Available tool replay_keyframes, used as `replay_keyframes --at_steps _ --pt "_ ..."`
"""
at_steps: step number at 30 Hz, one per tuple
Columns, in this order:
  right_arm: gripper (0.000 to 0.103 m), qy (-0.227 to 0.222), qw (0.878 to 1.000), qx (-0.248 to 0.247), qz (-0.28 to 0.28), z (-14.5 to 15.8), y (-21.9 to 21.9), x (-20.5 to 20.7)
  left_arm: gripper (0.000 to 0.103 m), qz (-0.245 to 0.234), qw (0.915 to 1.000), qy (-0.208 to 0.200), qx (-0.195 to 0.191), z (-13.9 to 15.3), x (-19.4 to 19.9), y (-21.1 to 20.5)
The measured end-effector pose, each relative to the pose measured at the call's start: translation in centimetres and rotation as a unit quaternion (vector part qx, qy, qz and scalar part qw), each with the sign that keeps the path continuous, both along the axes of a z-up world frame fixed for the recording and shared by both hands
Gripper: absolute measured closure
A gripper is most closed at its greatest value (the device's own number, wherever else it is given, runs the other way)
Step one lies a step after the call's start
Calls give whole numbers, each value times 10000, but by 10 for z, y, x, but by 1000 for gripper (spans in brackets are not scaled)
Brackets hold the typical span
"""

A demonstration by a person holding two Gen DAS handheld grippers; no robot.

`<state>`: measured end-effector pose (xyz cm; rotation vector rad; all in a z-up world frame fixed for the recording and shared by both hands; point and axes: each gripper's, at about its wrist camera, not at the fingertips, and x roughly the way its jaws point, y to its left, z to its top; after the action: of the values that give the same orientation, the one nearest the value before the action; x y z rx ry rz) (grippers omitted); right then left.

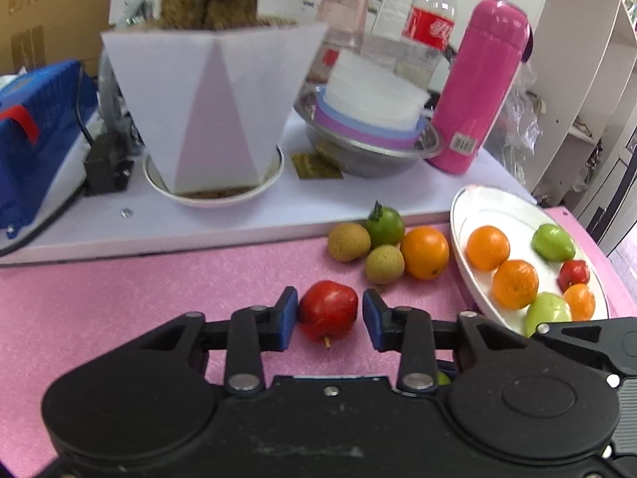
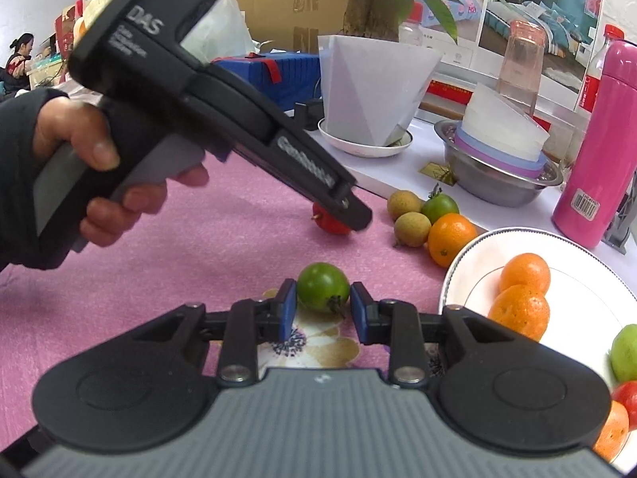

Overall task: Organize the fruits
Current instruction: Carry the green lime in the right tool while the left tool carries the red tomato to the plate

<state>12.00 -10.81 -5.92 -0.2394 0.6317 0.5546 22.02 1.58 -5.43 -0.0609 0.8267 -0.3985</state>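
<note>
A red apple [image 1: 328, 310] lies on the pink mat [image 1: 159, 286], and my left gripper [image 1: 329, 299] is shut on it, a blue pad on each side. In the right wrist view a hand holds that gripper [image 2: 354, 219] over the apple [image 2: 332, 225]. My right gripper [image 2: 323, 292] is shut on a small green tomato [image 2: 323, 283], just above the mat. To the right, a white plate [image 1: 462, 215] [image 2: 458, 275] holds several oranges, green fruits and small red ones. Two brownish fruits [image 1: 348, 242], a green tomato [image 1: 385, 225] and an orange [image 1: 424, 252] sit loose beside it.
Behind the mat, a white board carries a potted plant [image 1: 211, 103], a steel bowl [image 1: 370, 147] with stacked lids, a pink flask [image 1: 481, 87], bottles and a blue case [image 1: 36, 135]. A flower-patterned surface [image 2: 318, 344] shows under my right gripper.
</note>
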Motion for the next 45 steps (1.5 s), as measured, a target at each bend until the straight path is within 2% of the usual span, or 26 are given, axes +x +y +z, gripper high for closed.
replay_keyframes --at_steps 2,10,15,20,24,28,31,38,45 --pt "75 15 10000 22 -35 0 -1 -2 67 -6 9999 -119 70 -1 -1 -4" --pt "75 -205 9988 370 -258 15 -19 -29 71 -137 9997 -142 130 6 -11 -14" --pt "75 -440 9956 605 -557 30 -45 -47 71 -523 9974 -459 173 38 -34 -38" --pt "75 -661 9898 715 -1042 46 -77 -53 71 -984 9911 -847 281 75 -47 -74" --pt "75 -910 9840 732 -1347 62 -101 -53 71 -1173 9864 -1094 347 106 -44 -105" --pt "75 -1164 9762 825 -1636 78 -123 -51 71 -1156 9840 -1307 360 127 -29 -130" --pt "75 -1181 9721 914 -1808 77 -134 -46 70 -1119 9860 -1194 337 120 -12 -147" --pt "75 -589 9767 822 -1895 40 -138 -19 70 -1227 9904 -485 416 55 28 -173" --pt "75 -205 9772 836 -1940 19 -140 6 70 -1285 9906 -254 387 32 44 -179"
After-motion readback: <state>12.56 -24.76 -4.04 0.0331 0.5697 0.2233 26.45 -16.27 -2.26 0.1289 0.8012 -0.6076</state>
